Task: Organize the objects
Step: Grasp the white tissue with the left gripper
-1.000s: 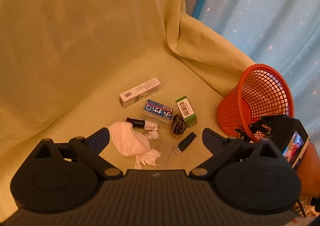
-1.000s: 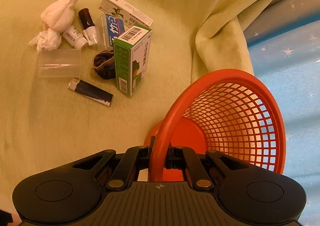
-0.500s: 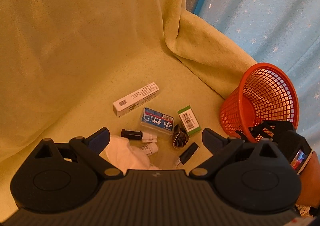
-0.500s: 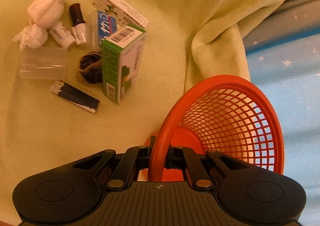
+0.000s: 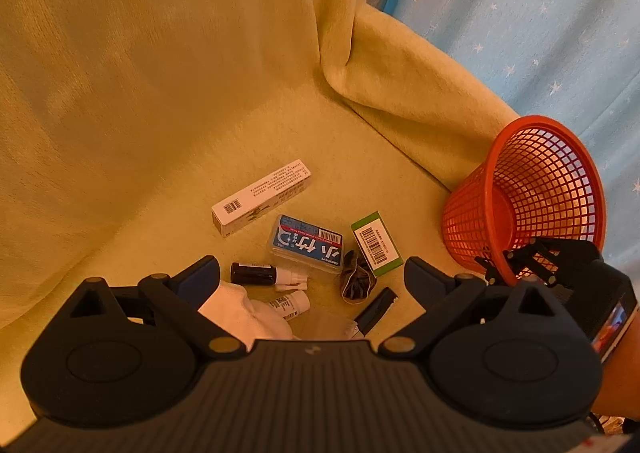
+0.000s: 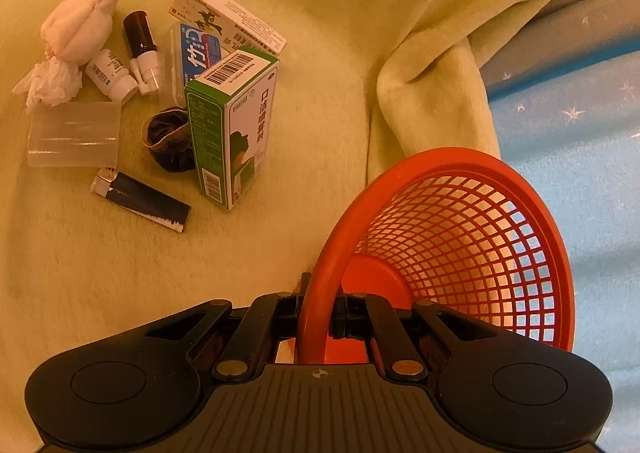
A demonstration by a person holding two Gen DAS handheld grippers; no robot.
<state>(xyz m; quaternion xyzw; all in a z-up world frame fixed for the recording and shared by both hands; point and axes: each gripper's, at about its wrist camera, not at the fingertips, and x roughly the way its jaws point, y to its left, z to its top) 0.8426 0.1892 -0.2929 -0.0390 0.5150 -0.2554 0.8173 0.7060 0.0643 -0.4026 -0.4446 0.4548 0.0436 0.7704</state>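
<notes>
Two claws, one tilted red plastic mesh basket point(image 6: 460, 249).
Right claw point(image 6: 318, 327) pinches its rim; left claw point(image 5: 312, 273) gapes above clutter at ten o'clock. Thin rim could slip, rolling away.

Glossy plastic mesh basket point(image 6: 460, 237), fuzzy yellow blanket point(image 6: 328, 133)

Three boxes point(image 6: 232, 125), two small bottles point(image 6: 140, 41), one lighter point(image 6: 140, 201), one orange basket point(image 6: 460, 253).

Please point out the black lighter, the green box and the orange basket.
black lighter point(image 6: 142, 203), right wrist view, middle of its body.
green box point(image 6: 232, 133), right wrist view, its printed side.
orange basket point(image 5: 548, 189), left wrist view, inner mesh wall.
</notes>
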